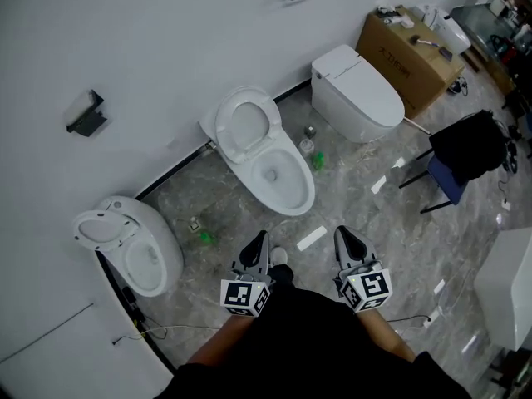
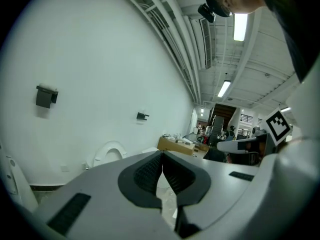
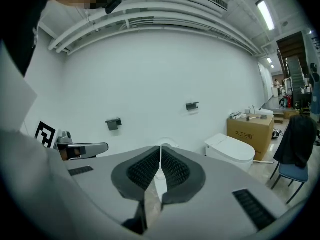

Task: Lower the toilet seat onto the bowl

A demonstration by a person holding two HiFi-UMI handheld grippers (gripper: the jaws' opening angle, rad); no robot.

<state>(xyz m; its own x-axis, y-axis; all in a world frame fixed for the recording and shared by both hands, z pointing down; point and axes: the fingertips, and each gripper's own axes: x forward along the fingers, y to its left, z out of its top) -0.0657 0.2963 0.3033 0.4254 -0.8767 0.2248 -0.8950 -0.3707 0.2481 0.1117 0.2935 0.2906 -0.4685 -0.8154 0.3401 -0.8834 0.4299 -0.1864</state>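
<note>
Approach step: a person faces the middle toilet [image 1: 283, 181], whose seat [image 1: 223, 130] stands raised against the wall behind the bowl. In front of that toilet, the left gripper [image 1: 259, 243] and right gripper [image 1: 344, 238] are both closed and empty. Next, one gripper must probably reach the seat's top edge and tip it forward. Bottles [image 1: 317, 160] lie right of the toilet and a white strip [image 1: 312, 238] in front; neither blocks the seat.

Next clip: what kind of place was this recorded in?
Likely a test or display space, not a real bathroom: a left toilet, middle toilet and right toilet stand unpartitioned along one white wall, with a cardboard box and a chair nearby.
</note>
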